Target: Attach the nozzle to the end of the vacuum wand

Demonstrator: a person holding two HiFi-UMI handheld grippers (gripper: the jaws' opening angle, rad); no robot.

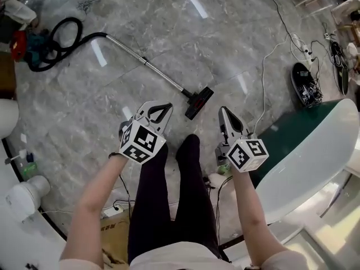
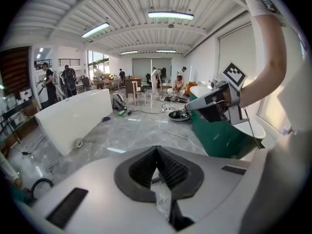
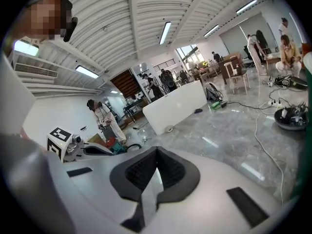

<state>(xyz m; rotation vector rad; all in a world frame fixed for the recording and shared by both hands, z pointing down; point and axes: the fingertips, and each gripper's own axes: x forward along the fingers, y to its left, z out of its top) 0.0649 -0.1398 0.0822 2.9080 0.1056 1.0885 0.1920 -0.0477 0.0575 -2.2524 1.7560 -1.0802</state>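
The silver vacuum wand (image 1: 146, 63) lies on the marble floor. The black nozzle (image 1: 199, 102) sits at its near end and a black hose (image 1: 56, 41) coils at its far end. Both grippers are held up above the floor, apart from the wand. My left gripper (image 1: 167, 107) is shut with nothing between its jaws, and so is my right gripper (image 1: 224, 110). In the left gripper view the shut left gripper (image 2: 157, 152) faces the room, with the right gripper (image 2: 214, 101) at the right. The right gripper view shows the shut right gripper (image 3: 155, 152) and the left gripper (image 3: 73, 147) at its left.
A green and white rounded unit (image 1: 304, 145) stands close at the right. A white cable (image 1: 264, 77) runs across the floor to a black device (image 1: 306, 83). A white canister (image 1: 22, 196) stands at the left. My legs in dark trousers (image 1: 169, 196) are below.
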